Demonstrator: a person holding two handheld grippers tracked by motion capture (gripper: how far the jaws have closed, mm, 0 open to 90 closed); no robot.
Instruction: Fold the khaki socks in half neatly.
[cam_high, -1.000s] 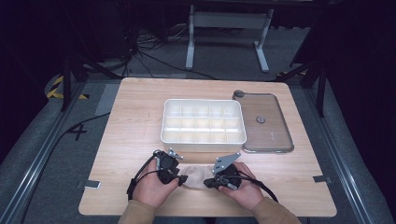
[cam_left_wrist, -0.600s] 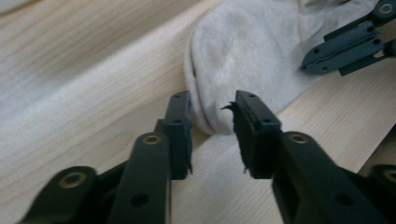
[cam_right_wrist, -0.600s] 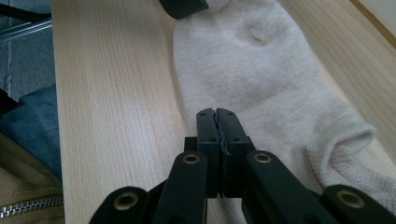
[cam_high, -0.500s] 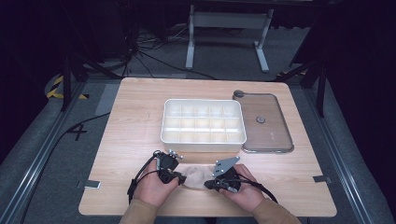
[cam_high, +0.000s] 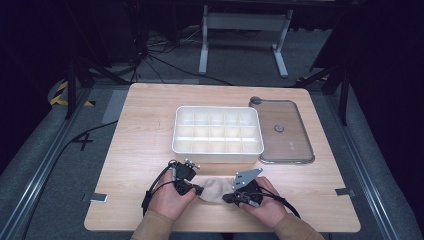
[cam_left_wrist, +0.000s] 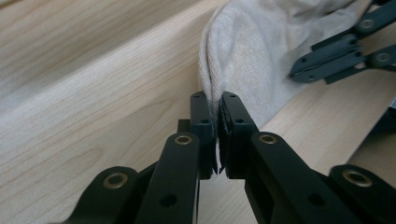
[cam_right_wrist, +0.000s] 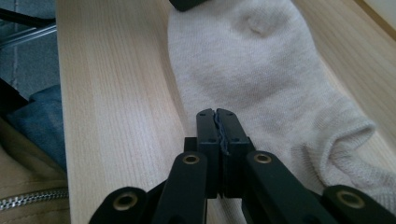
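Sock ends hidden under both hands beside the tray. Right tool: whether it pinches fabric is unclear. Sock toe cut off at frame top.

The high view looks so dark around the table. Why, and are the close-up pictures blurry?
High view: light falls on the pale wooden table, the floor around it stays dim, and the clear plastic lid shows faint glare. Left gripper view: the black jaws and the wood nearest the camera look soft; the cream knitted sock is sharper. Right gripper view: evenly lit, the sock's weave fairly crisp.
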